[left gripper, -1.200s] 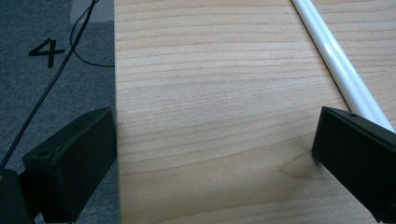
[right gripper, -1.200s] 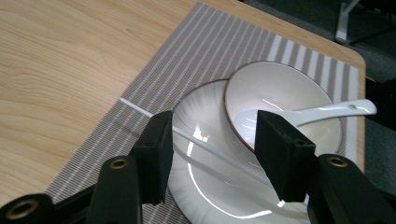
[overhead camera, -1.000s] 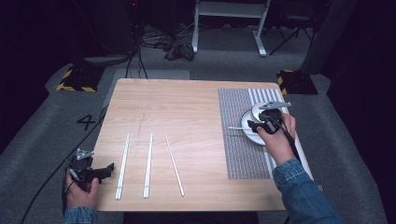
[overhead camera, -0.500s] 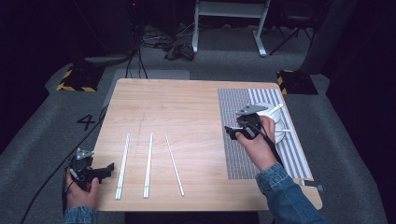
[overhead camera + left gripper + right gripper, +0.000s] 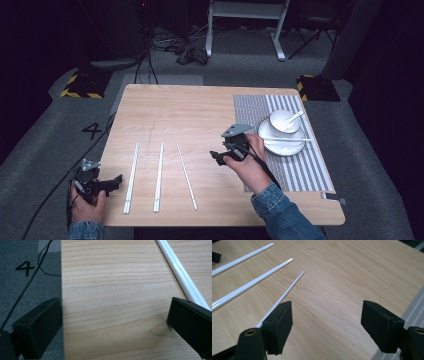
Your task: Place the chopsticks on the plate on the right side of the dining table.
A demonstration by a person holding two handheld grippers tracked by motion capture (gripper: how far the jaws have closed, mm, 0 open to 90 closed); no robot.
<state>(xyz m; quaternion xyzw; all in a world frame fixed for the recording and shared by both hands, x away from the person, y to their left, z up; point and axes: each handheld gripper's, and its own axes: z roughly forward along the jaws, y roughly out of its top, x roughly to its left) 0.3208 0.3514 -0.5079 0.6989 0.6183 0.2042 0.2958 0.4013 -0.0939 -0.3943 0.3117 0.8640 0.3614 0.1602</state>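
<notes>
White plastic is what I am after: the single thin white chopstick (image 5: pixel 187 176) lies alone on the pale wooden worktop (image 5: pixel 190 112), rightmost of three sets, with two white pairs, a middle pair (image 5: pixel 158 176) and a left pair (image 5: pixel 131 177), lying well to its left. My worry is the approach. In the right gripper view the lone stick (image 5: pixel 284 295) runs under the near tong rather than between the two, so if I close from this line I judge I would pinch air or press the stick down and flick it sideways across the smooth wood. It is thin and flat on the surface, so a shallow grab could also let it roll or pivot out. The right tongs (image 5: pixel 218 157) have just been opening and now stand wide apart, with nothing between them, hovering between the sticks and the grey striped placemat (image 5: pixel 300 170), where a round white plate (image 5: pixel 282 145) carries a white bowl with a spoon (image 5: pixel 285 121) and another white chopstick (image 5: pixel 285 139) across it. The left tongs (image 5: pixel 116 181) stand spread wide too, holding nothing, at the worktop's left edge just beside the left pair (image 5: pixel 183 277); a careless nudge there would scatter it.
</notes>
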